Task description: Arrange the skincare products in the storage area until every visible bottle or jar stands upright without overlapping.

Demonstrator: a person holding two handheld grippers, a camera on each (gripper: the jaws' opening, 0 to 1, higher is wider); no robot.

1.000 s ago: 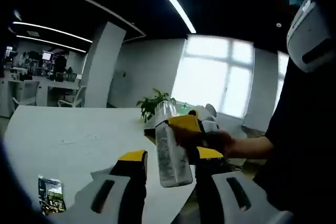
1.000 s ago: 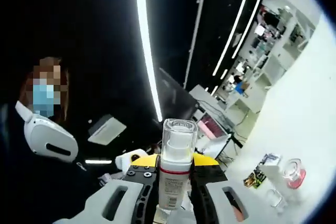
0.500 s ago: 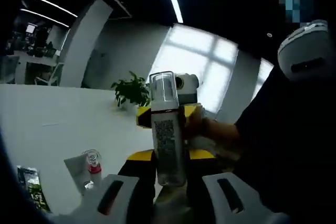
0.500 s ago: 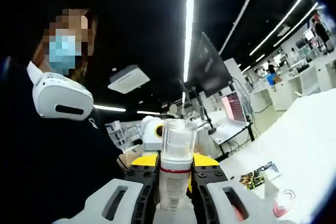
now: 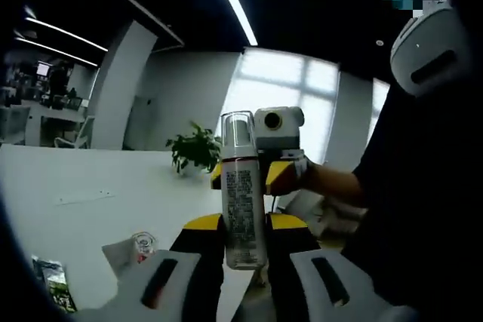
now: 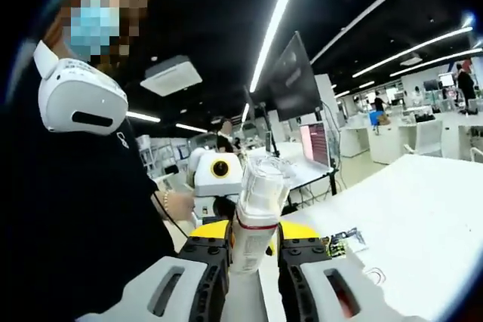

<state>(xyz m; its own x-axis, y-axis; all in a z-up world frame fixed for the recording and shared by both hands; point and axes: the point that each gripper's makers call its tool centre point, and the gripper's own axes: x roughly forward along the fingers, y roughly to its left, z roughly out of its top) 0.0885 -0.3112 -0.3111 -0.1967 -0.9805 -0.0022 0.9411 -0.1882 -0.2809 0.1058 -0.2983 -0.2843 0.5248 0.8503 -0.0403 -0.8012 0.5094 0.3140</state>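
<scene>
Bottle (image 5: pixel 241 201) is the landmark here: a slim, straight-walled spray bottle with a clear domed cap, a red band under the collar and a printed white label. It sits high above the white surface (image 5: pixel 90 186), held in the air with both claws on it. In the left gripper view it stands between the yellow-tipped jaws of the left claw (image 5: pixel 243 240), which look clamped on its lower body, its long axis running straight up along the jaws. Behind the bottle, at mid-height, the right claw (image 5: pixel 264 175) reaches in with a hand around its handle.

In the right gripper view the same bottle (image 6: pixel 253 213) rises from between the right claw (image 6: pixel 253 240) jaws, which are closed on its body, and the cap end leans slightly to the right of the jaw line. The plastic looks smooth and hard, likely slippery under a light grip; the cap is transparent and thin-walled.

Below the bottle and to its left on the surface lies a small clear jar (image 5: pixel 142 245) with a red part, resting on a pale sheet, and further left a printed sachet (image 5: pixel 53 283). My judgement is that this is a hand-over, after which the bottle's base must go straight down to the surface beside the jar, without touching it.
</scene>
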